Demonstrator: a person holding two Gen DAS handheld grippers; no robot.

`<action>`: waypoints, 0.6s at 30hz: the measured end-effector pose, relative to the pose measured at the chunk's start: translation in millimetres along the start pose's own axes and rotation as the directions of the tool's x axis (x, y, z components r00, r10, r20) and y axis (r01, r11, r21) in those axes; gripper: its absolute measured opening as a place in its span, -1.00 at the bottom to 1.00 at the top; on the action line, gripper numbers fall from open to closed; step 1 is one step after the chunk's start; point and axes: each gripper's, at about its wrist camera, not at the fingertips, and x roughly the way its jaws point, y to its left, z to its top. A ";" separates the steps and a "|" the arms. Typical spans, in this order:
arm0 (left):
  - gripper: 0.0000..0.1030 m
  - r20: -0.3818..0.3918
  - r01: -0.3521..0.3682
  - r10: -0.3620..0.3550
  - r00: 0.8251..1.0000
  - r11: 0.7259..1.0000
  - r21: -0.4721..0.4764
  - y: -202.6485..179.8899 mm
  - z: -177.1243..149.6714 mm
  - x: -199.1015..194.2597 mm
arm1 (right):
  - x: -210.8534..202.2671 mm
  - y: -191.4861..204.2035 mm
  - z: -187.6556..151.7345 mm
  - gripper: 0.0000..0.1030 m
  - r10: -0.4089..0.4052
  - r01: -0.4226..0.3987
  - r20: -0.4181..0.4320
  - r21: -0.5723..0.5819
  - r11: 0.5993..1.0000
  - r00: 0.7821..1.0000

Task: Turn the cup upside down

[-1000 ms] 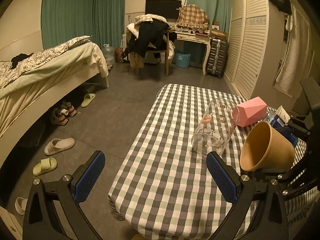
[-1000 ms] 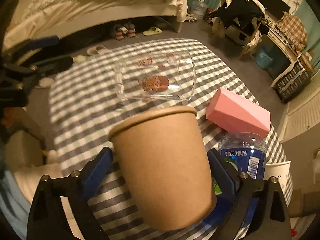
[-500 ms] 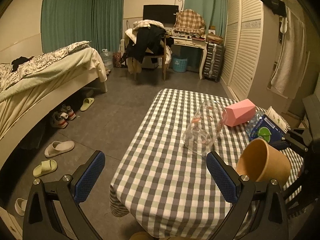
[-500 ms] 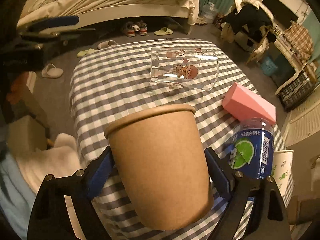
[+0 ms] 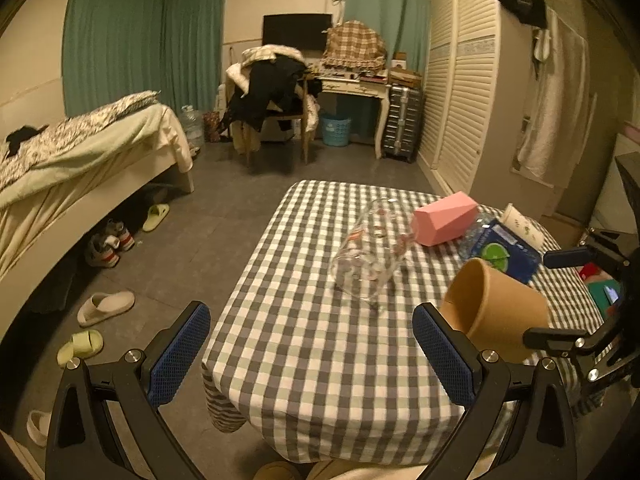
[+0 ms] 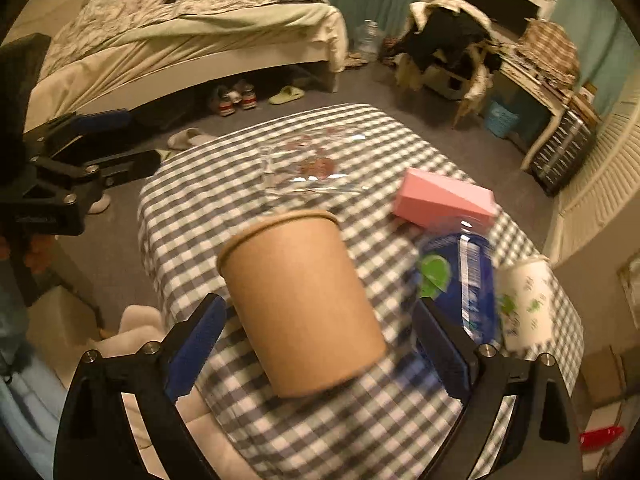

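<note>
Right gripper (image 6: pixel 316 344) fingers, clamped on the brown paper cup (image 6: pixel 300 300) half a second ago, now stand wide with a gap each side, so cup looks released on its side over the checked surface (image 5: pixel 320 352), not yet flipped; left gripper (image 5: pixel 312 352) wide, empty.

Counter (image 6: pixel 208 216): glass jar (image 6: pixel 308 168) lying on its side near the middle. Box (image 6: pixel 444 200) right of the jar, just beside it. Bottle (image 6: pixel 460 280) lying nearer than the box, printed cup (image 6: pixel 524 308) at its right. Paper cup (image 6: pixel 300 304) on its side in front of the jar, left of the bottle. Bed (image 6: pixel 180 36) and shoes (image 6: pixel 236 100) beyond the counter's far left; desk (image 6: pixel 532 84) far right.
</note>
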 end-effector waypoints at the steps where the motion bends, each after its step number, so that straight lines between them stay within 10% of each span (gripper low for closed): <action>1: 1.00 0.006 0.020 -0.020 1.000 1.000 0.015 -3.1 1.2 -3.8 | -6.2 -0.6 -3.3 0.84 -0.007 0.007 0.011 0.008 1.000 1.000; 8: 1.00 0.004 0.142 -0.148 0.989 0.951 0.274 -32.0 16.9 -11.9 | -64.4 -8.8 -44.9 0.84 -0.139 0.128 0.055 0.166 0.978 0.989; 13: 1.00 -0.039 0.208 -0.223 0.974 0.808 0.551 -72.1 26.7 -17.0 | -81.3 -21.6 -79.9 0.84 -0.125 0.144 -0.072 0.415 0.898 0.990; 18: 1.00 -0.094 0.256 -0.285 0.954 0.609 0.751 -122.4 12.9 -17.2 | -97.4 -14.2 -109.2 0.84 -0.138 0.151 -0.065 0.547 0.824 0.988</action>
